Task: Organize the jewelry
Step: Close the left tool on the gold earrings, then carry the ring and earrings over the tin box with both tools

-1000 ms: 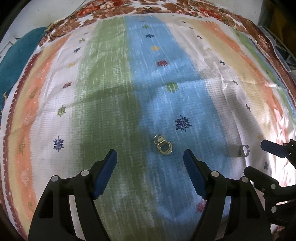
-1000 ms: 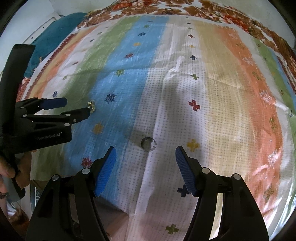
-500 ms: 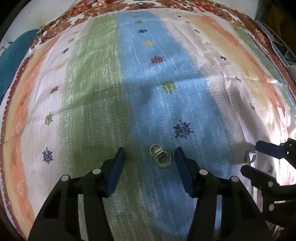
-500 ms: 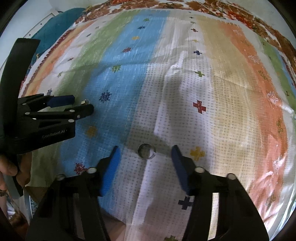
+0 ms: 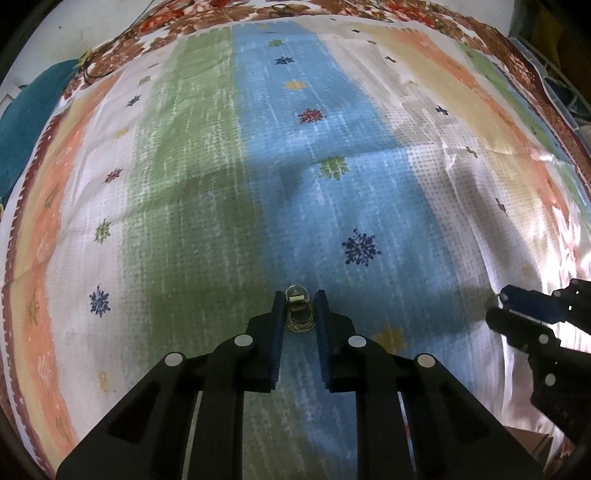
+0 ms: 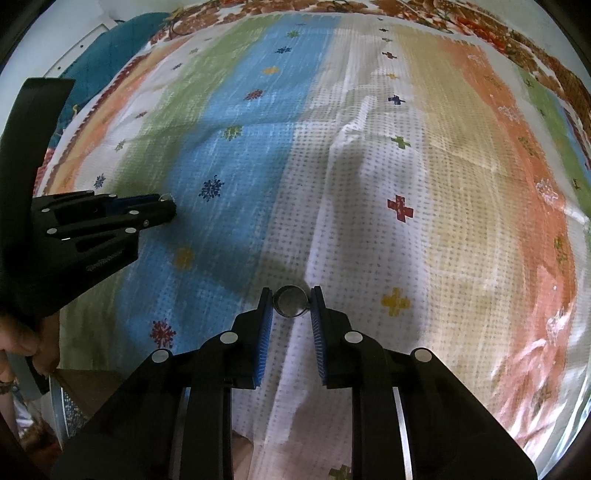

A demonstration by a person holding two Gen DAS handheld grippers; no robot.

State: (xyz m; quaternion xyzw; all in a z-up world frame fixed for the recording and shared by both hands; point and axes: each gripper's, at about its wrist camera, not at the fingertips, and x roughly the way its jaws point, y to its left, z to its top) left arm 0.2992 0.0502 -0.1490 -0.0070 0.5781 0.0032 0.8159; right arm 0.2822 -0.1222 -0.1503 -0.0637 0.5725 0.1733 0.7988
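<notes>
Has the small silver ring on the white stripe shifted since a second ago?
No. The small silver ring lies on the same white stripe of the striped cloth, left of the yellow cross print. Only the right tongs are closing around it.

A home setting: a striped cloth (image 5: 207, 155) with a brown floral border (image 6: 491, 14) and small printed motifs covers a soft, creased surface, a teal fabric (image 5: 22, 122) at its edge.

At six o'clock, a silver ring (image 6: 291, 303) was being closed upon by the right gripper (image 6: 291, 301), on the striped cloth (image 6: 424, 166).
</notes>
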